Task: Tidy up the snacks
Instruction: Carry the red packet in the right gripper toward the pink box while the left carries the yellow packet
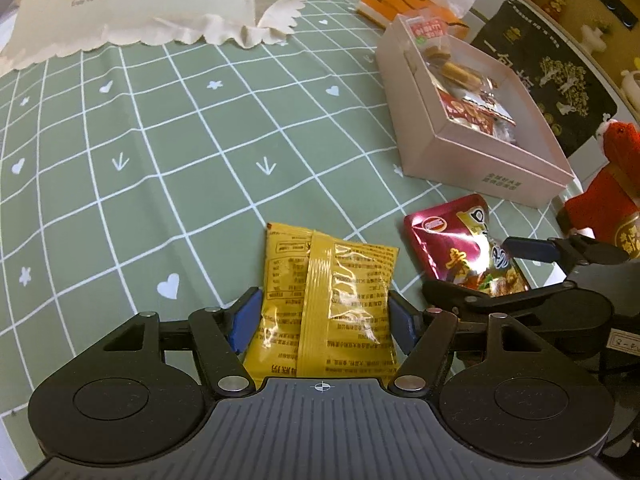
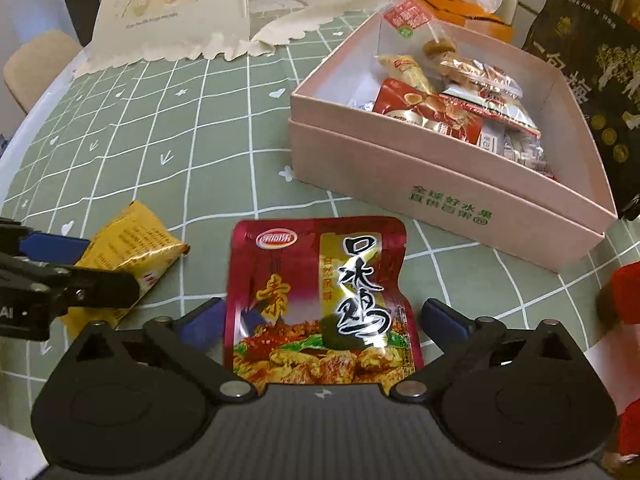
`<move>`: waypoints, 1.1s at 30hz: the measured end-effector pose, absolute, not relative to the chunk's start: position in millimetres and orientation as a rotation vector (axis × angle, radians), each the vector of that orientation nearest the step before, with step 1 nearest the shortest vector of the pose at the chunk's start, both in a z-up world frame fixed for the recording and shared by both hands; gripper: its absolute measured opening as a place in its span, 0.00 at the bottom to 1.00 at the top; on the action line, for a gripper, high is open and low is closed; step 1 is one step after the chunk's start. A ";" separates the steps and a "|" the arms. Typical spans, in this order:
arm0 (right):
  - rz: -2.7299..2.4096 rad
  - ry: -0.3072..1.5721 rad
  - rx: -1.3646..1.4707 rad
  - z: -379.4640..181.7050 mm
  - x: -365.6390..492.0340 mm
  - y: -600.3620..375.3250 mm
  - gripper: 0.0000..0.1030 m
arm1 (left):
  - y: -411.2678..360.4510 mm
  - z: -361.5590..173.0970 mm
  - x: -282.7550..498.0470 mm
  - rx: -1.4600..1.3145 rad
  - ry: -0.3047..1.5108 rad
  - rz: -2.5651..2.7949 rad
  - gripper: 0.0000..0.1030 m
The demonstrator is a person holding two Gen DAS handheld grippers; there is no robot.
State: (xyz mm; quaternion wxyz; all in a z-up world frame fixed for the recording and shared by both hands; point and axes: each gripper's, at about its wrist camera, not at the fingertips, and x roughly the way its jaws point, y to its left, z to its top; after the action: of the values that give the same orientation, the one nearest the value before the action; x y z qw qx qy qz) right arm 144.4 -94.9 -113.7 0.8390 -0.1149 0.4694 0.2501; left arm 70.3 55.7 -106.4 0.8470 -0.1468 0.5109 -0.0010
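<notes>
Lying lengthwise between the wide-open jaws of the right gripper, the red pouch was flanked but not pressed, just short of the pink box on the table. The left gripper bracketed the yellow packet; grip uncertain.

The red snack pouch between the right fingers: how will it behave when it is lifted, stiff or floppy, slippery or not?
The red snack pouch looks like thin glossy foil with bright glare, so it is probably slippery against the pads. It lies flat with soft wrinkles, so it will likely bend or sag when lifted by one end. It appears light for its size.
</notes>
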 end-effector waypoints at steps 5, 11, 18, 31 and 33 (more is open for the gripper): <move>0.573 1.011 -0.260 -102.0 139.5 -101.9 0.82 | 56.2 -106.3 69.5 -0.305 1.077 -0.005 0.70; 0.592 1.019 -0.247 -83.1 122.1 -135.9 0.44 | 52.1 -106.3 66.8 -0.304 1.071 -0.013 0.70; 0.534 1.038 -0.167 -80.6 119.2 -170.1 0.33 | 44.5 -105.4 59.7 -0.351 1.082 -0.041 0.70; 0.574 1.126 -0.040 -92.9 114.9 -166.6 0.42 | 36.6 -107.5 60.5 -0.429 1.107 -0.135 0.69; 0.571 1.120 -0.050 -99.3 116.3 -165.1 0.47 | 33.7 -108.9 62.0 -0.451 1.111 -0.173 0.69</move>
State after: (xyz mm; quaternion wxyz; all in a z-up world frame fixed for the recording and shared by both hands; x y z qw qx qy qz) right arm 116.3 -165.1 -99.3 0.8086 -0.0234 0.5238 0.2669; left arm 62.0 33.7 -108.9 0.8220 -0.2120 0.5222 -0.0815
